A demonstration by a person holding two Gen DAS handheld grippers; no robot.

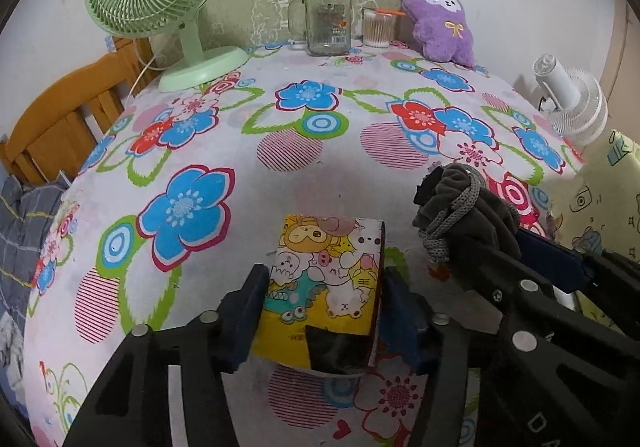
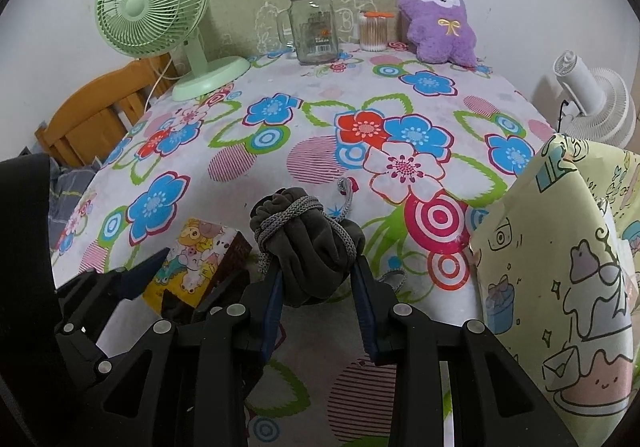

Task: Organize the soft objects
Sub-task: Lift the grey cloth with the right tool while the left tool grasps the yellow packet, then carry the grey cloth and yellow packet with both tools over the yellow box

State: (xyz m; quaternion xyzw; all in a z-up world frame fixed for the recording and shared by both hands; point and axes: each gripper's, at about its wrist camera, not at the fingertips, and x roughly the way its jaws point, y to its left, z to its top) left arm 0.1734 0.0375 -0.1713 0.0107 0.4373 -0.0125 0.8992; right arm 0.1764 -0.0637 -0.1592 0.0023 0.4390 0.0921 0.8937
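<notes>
My left gripper [image 1: 322, 287] is shut on a yellow cartoon-printed tissue pack [image 1: 326, 283] and holds it just above the floral tablecloth [image 1: 280, 175]. The pack also shows in the right wrist view [image 2: 196, 259]. My right gripper [image 2: 318, 279] is shut on a dark grey drawstring pouch [image 2: 312, 247] wrapped with grey cord, close to the right of the tissue pack. The pouch also shows in the left wrist view [image 1: 468, 215]. A purple plush toy [image 1: 438, 21] leans against the back wall [image 2: 438, 21].
A green desk fan [image 1: 160, 3] stands at the back left. A glass jar mug [image 1: 328, 19] and a cotton-swab cup [image 1: 378, 27] stand at the back. A pale yellow cartoon-printed bag [image 2: 560, 267] stands at the right edge. A white fan [image 1: 572, 103] and a wooden chair [image 1: 68, 115] flank the table.
</notes>
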